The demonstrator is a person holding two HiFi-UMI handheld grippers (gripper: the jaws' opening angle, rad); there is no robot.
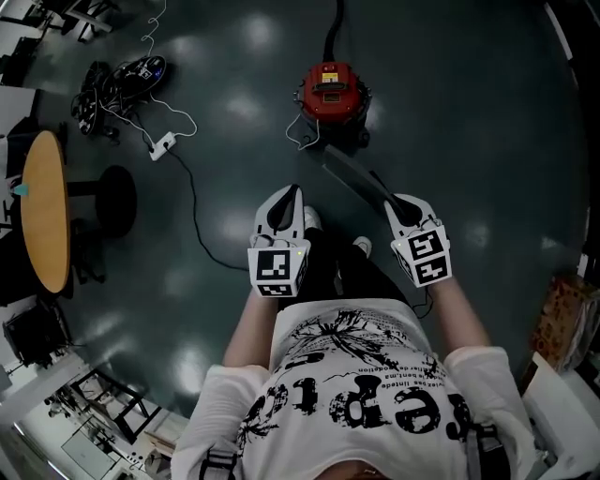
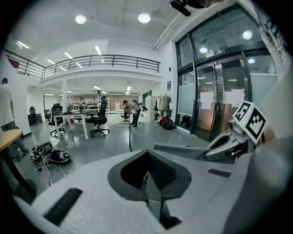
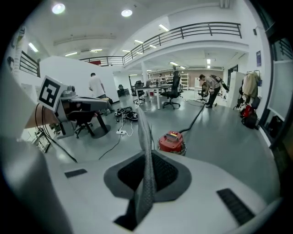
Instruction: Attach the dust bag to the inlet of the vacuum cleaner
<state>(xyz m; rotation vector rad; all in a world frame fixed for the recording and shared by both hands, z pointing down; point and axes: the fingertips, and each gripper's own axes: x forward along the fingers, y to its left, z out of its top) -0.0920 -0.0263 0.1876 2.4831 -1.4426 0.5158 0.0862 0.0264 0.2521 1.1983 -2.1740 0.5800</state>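
The red vacuum cleaner (image 1: 330, 94) stands on the dark floor ahead of me, also visible in the right gripper view (image 3: 171, 141), with a black hose (image 1: 335, 28) running off behind it. My right gripper (image 1: 392, 202) is shut on a flat grey dust bag (image 1: 352, 173), which sticks out forward and left toward the vacuum. In the right gripper view the bag (image 3: 146, 151) stands edge-on between the jaws of the right gripper (image 3: 145, 185). The left gripper (image 1: 290, 193) is shut and holds nothing; its own view (image 2: 147, 176) shows the bag (image 2: 183, 148) to its right.
A round wooden table (image 1: 45, 211) stands at the left, with a pile of cables (image 1: 117, 80) and a white power strip (image 1: 162, 145) beyond it. The person's shoes (image 1: 309, 220) are between the grippers. Desks and office chairs (image 2: 98, 119) stand far off; glass doors (image 2: 215, 98) are at the right.
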